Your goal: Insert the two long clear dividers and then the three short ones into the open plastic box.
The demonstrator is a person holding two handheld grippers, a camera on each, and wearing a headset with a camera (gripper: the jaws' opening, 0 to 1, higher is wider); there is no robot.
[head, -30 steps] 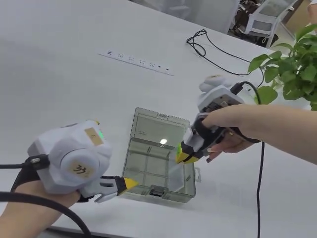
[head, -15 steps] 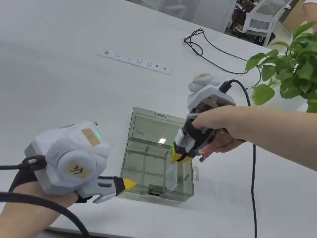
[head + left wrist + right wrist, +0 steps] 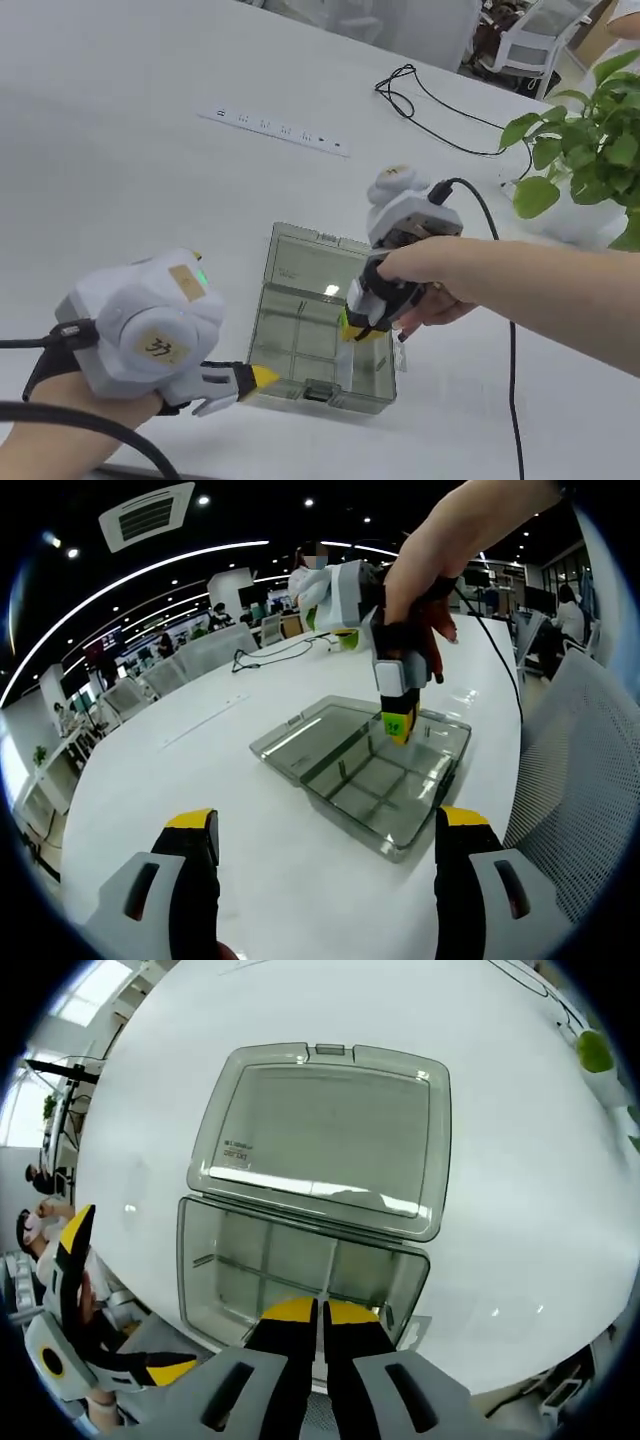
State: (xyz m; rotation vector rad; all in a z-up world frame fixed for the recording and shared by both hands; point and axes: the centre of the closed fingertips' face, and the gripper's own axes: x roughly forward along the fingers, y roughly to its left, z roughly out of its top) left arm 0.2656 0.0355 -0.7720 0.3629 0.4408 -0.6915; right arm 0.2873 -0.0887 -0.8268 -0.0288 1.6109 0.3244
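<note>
Our right gripper [image 3: 356, 328] has slid inward over the box [image 3: 285, 335], pinching a clear divider [image 3: 345, 368] that dips into its right side; our left gripper [image 3: 246, 384] stays spread by the front corner.

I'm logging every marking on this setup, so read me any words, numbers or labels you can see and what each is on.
"33", handwritten, uncertain reading: round sticker on the left gripper.
Small printed label on the box lid: too small to read.
Markings on the power strip: too small to read.
</note>
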